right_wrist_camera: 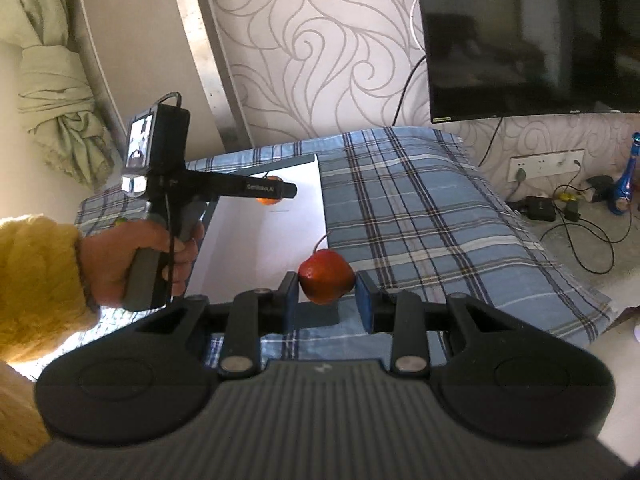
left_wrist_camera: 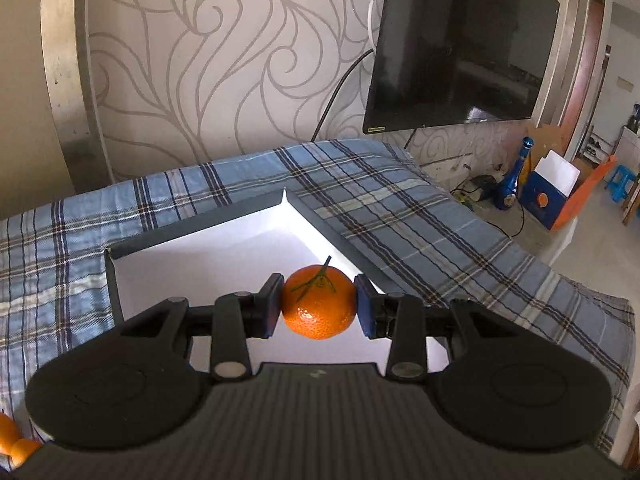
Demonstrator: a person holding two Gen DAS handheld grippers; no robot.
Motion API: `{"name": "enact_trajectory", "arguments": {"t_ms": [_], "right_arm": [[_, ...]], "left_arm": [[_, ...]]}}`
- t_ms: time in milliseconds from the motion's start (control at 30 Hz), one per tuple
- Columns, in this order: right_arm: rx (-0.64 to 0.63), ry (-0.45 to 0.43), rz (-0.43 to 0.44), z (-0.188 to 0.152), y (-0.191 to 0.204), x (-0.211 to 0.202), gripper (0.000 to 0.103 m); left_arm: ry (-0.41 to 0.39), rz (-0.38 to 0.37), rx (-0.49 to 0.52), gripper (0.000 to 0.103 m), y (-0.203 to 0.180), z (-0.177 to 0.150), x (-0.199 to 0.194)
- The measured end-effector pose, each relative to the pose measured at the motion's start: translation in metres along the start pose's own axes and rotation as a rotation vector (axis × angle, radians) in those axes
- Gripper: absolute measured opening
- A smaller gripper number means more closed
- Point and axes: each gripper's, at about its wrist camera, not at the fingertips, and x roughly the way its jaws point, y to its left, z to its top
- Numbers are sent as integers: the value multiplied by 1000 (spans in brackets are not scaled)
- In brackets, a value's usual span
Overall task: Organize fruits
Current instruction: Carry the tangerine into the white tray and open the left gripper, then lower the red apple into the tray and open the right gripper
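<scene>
Left wrist: tangerine [left_wrist_camera: 319, 301] (clamped) in tongs [left_wrist_camera: 319, 306]

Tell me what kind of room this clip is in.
Probably a home living room: a wall-mounted TV on swirl-patterned wallpaper, a plaid cloth over the work surface, and cardboard boxes on the floor.

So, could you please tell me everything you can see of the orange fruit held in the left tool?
The orange fruit is a small round citrus, probably a mandarin, with glossy, dimpled bright orange peel. A thin dark green stem with a wisp of leaf sticks up from its top. It sits roughly upright, clamped on both sides between the blue pads of the left tool. It hangs in the air above the white-lined box and touches nothing but the pads.
</scene>
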Motion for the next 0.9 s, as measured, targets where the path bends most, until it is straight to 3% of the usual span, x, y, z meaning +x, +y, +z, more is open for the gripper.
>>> {"name": "enact_trajectory", "arguments": {"t_ms": [167,333,500,900], "right_arm": [[-1,5,6,0,-1,0,34],[-11,15,27,2,3,7,34],[-31,19,69,6,11,15,34],[-89,45,183,29,34,39,34]], "left_arm": [[14,25,-24,44,7,-5,0],[-25,64,-3,65,7,-6,-14],[-62,60,-10,65,9,-9,-41],[-134,98,-12,65,16,-34,-155]]}}
